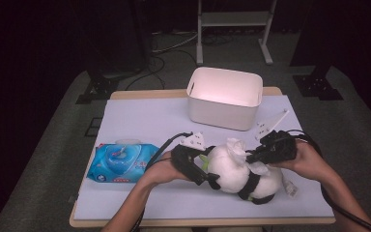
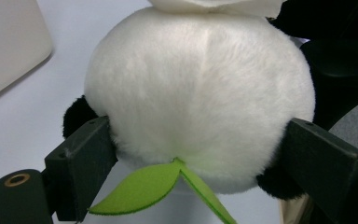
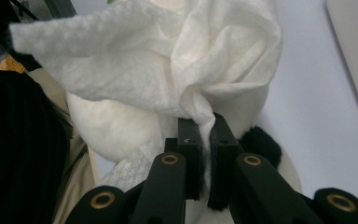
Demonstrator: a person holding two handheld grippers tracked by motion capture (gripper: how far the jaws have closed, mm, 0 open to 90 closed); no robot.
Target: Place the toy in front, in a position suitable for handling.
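A white plush panda (image 1: 236, 171) with black limbs and a green felt leaf (image 2: 144, 189) lies on the table near its front edge. My left gripper (image 1: 198, 169) is shut on the panda's round white head (image 2: 200, 98), one jaw on each side. My right gripper (image 1: 251, 155) is shut on a crumpled white wet wipe (image 3: 168, 60), which rests against the top of the plush (image 3: 116, 126). The wipe (image 1: 236, 147) shows in the high view as a white bunch above the toy.
A blue pack of wet wipes (image 1: 121, 163) lies at the front left. A white plastic bin (image 1: 224, 99) stands open at the back middle, with a white strip-like part (image 1: 273, 123) to its right. The table is covered by a pale sheet (image 1: 140, 121).
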